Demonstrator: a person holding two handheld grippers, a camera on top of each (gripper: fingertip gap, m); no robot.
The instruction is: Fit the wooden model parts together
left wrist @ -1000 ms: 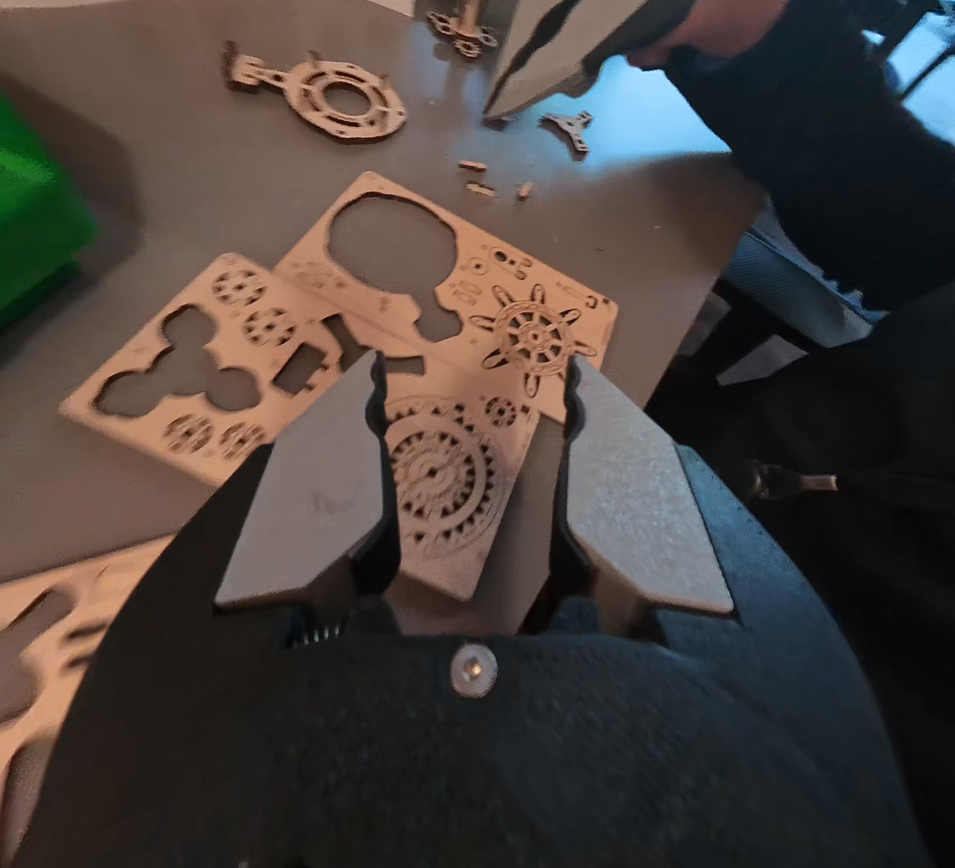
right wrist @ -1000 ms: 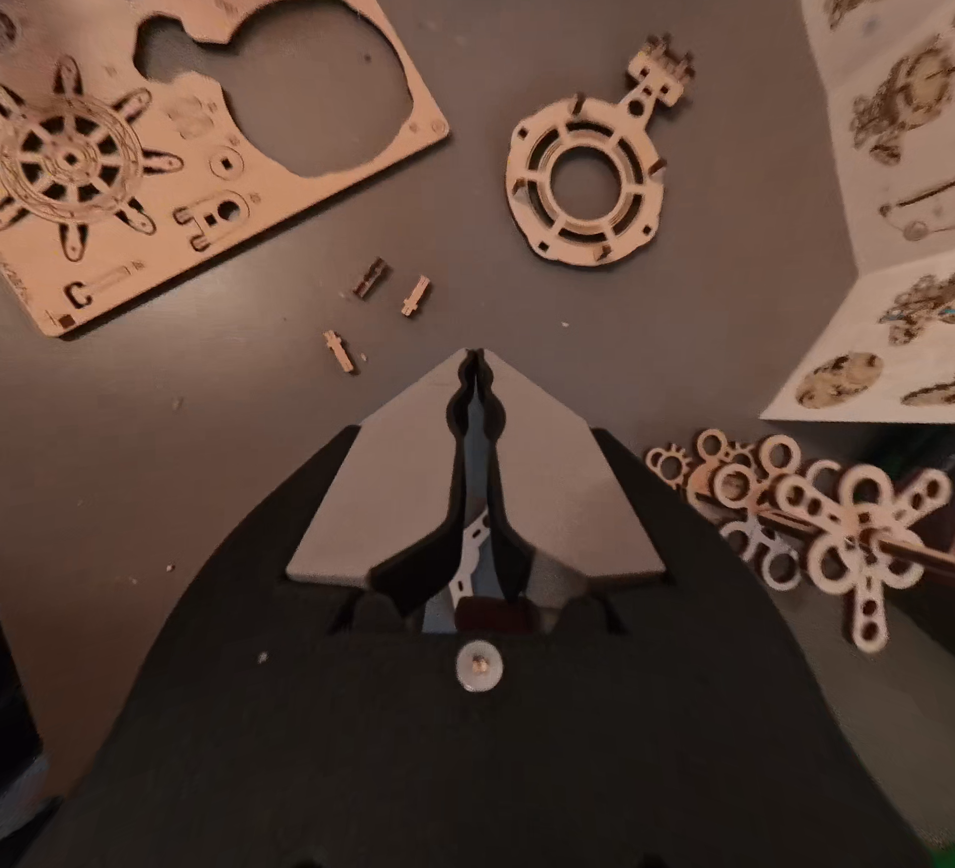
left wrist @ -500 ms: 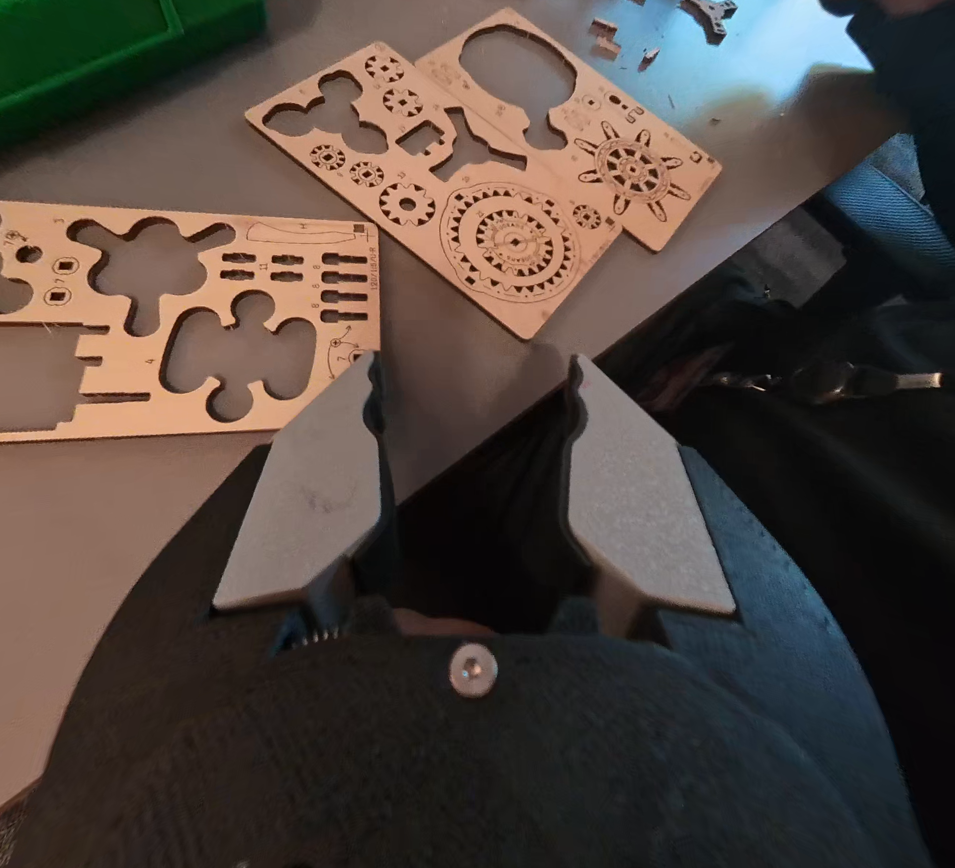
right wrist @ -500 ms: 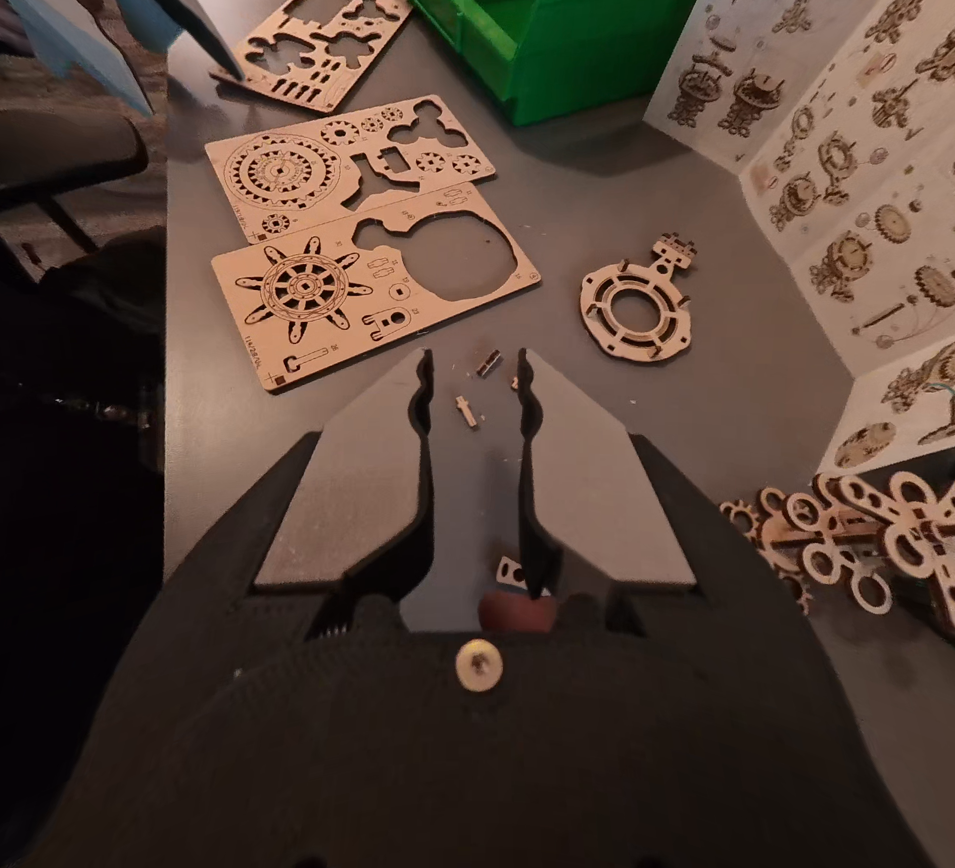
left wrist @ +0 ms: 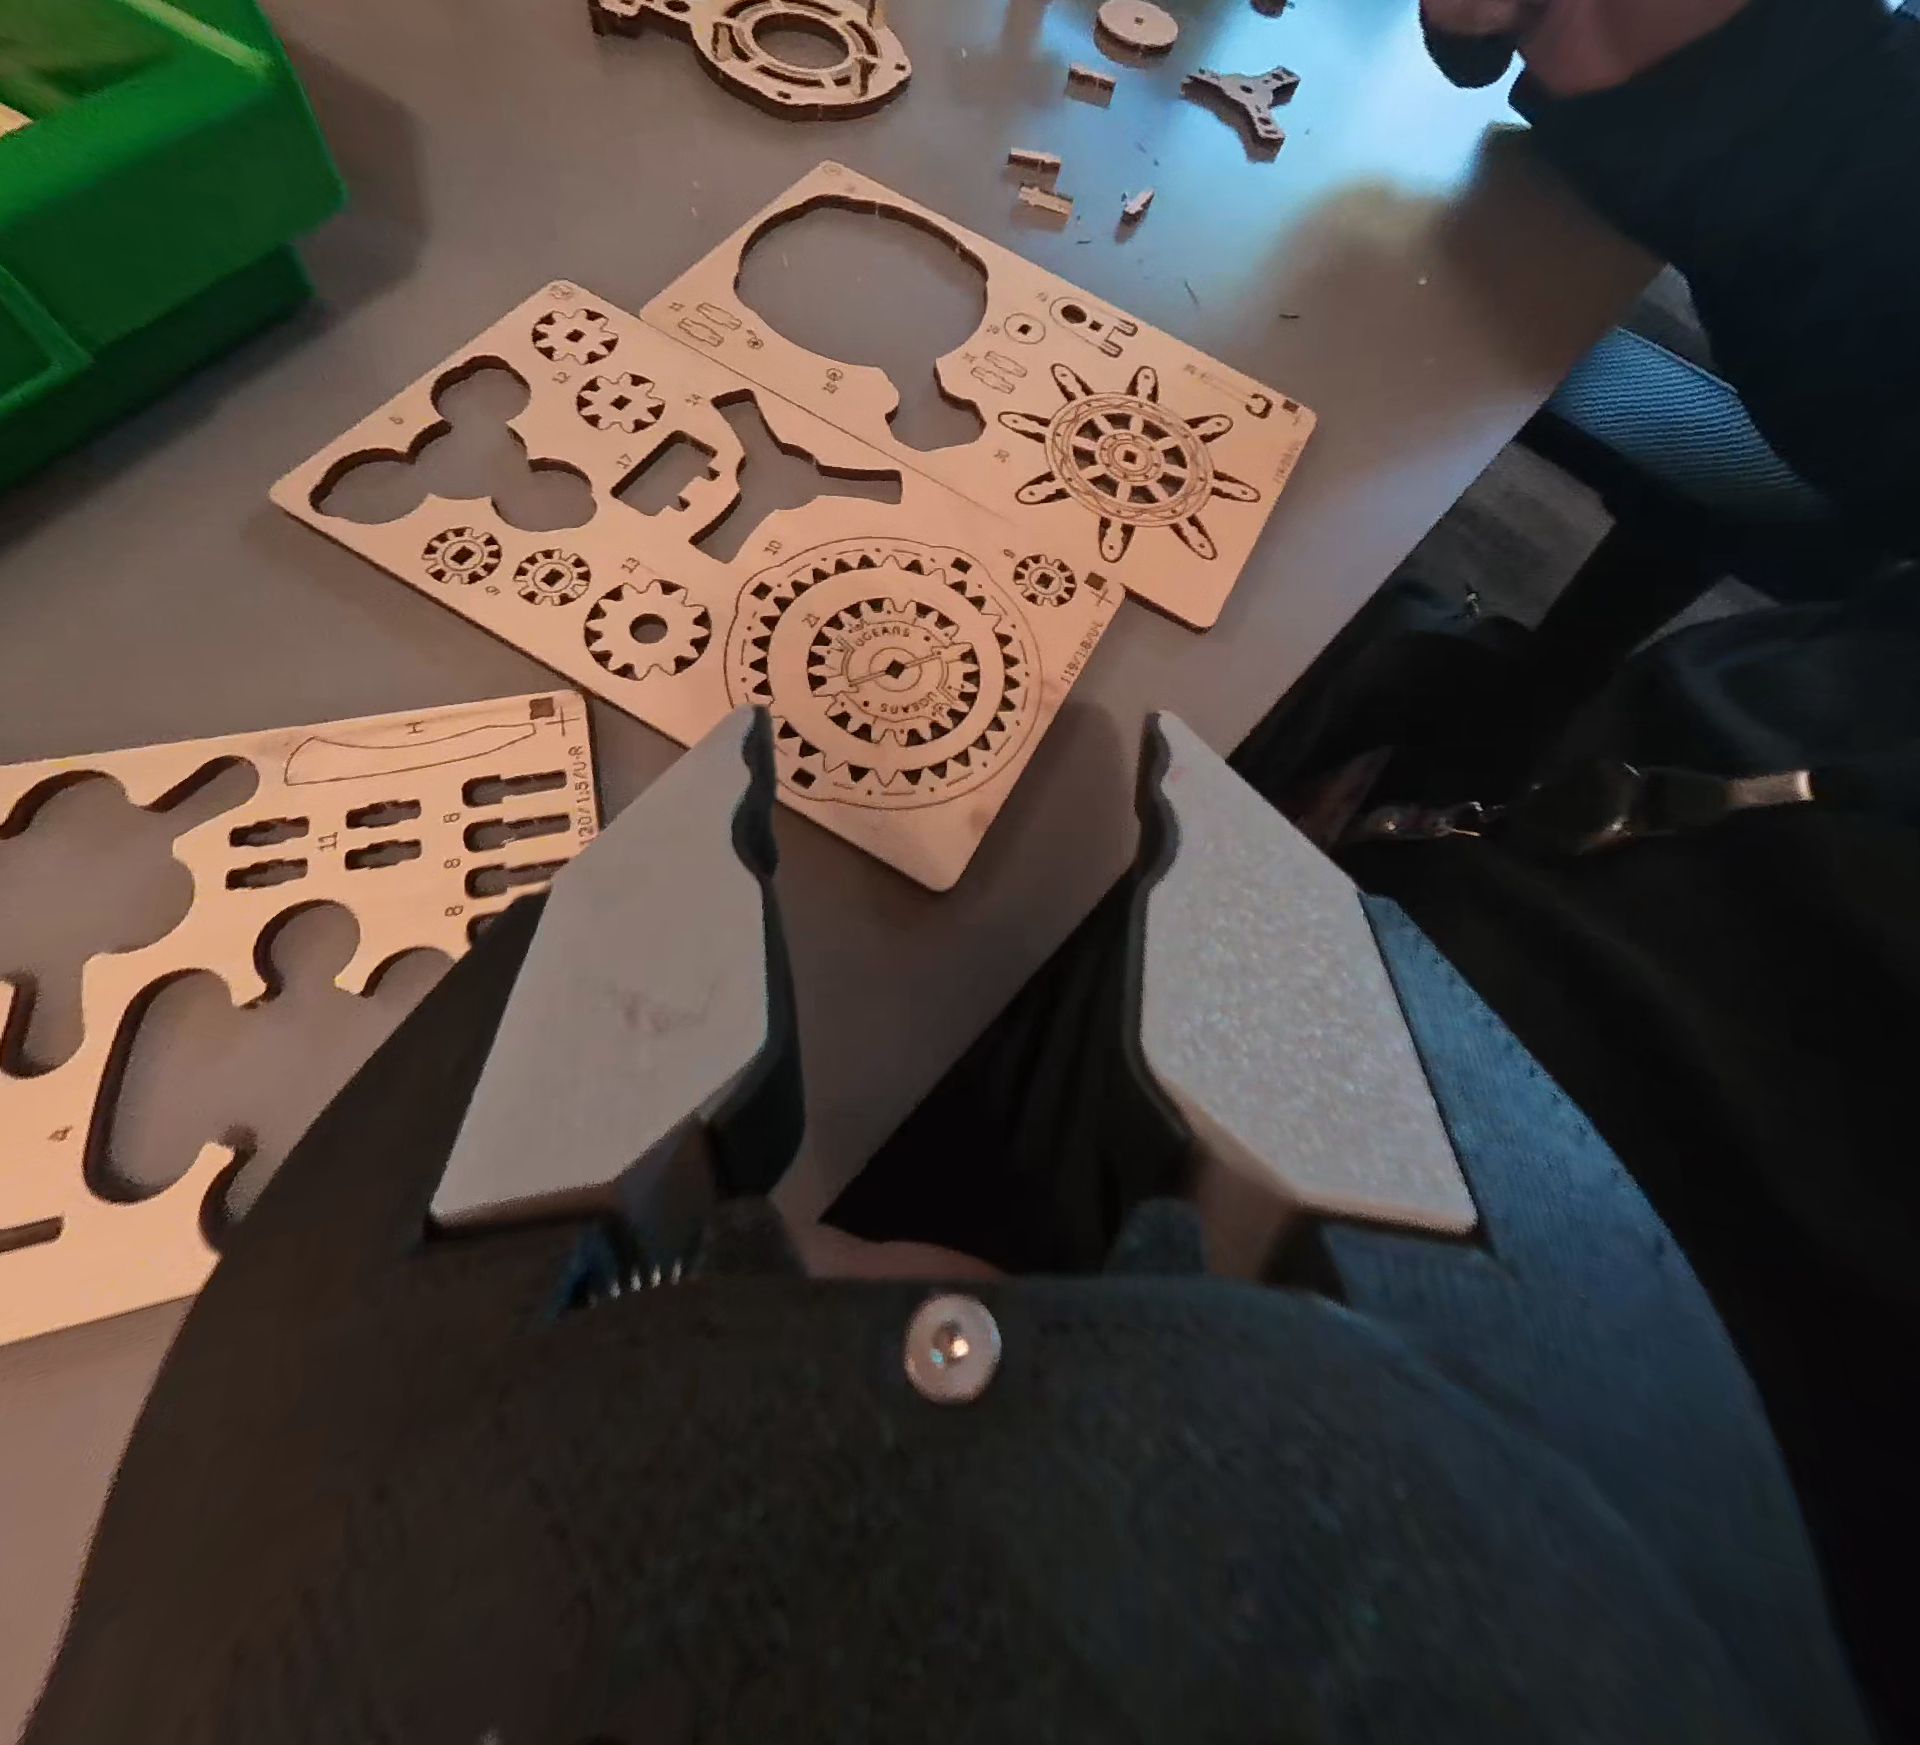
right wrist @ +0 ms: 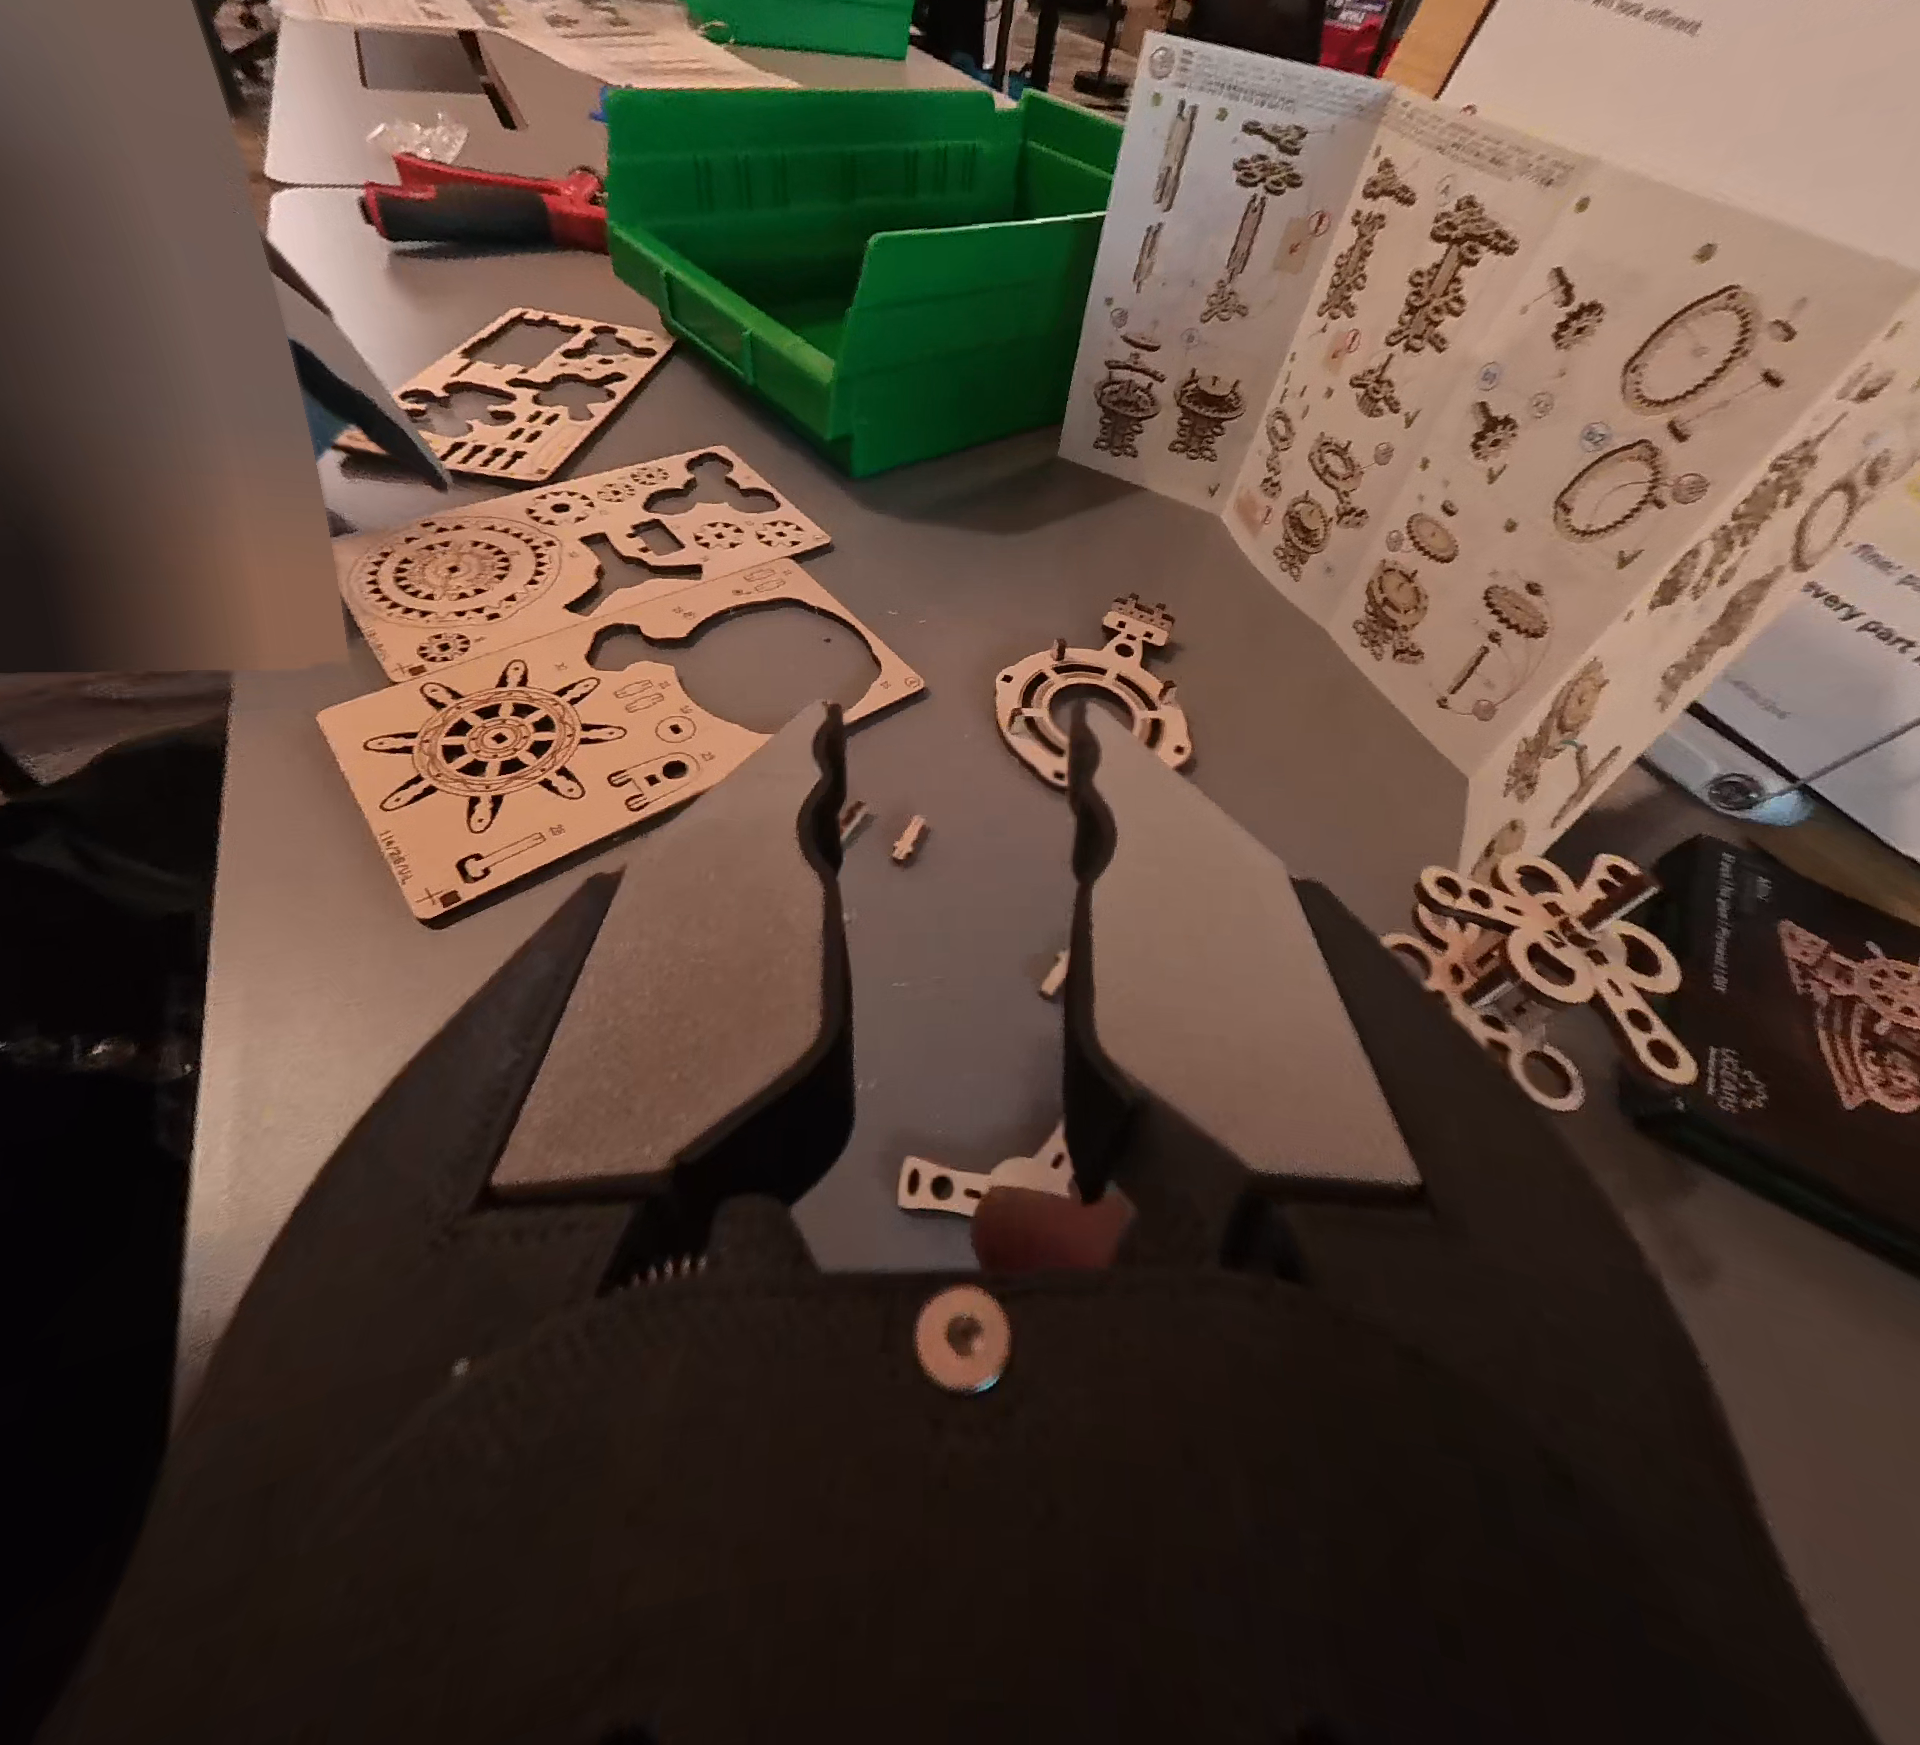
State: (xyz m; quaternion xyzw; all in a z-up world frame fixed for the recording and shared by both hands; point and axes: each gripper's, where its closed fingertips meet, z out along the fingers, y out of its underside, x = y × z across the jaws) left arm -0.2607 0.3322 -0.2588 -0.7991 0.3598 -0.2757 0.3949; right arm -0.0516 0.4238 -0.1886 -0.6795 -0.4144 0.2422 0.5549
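Wooden model parts lie spread over the grey bench; three laser-cut sheets sit along its near edge, the wheel sheet touching or slightly overlapping the gear sheet, and the third sheet lies apart from these, toward the green bin; the ring-shaped frame, with small pegs standing up from it, lies flat toward the middle of the bench, near the folded instruction leaflet that stands upright along the far side; a few tiny connector pieces are scattered between the frame and the wheel sheet; a three-armed part and a small disc lie farther toward the bench's corner; the looped assembly rests beside a dark box at the foot of the leaflet.

The left gripper hangs over the near edge of the bench by the corner of the gear sheet, its jaws spread wide and empty; the right gripper is likewise released, jaws apart above the connector pieces, with a perforated wooden piece lying on the bench low between its fingers.
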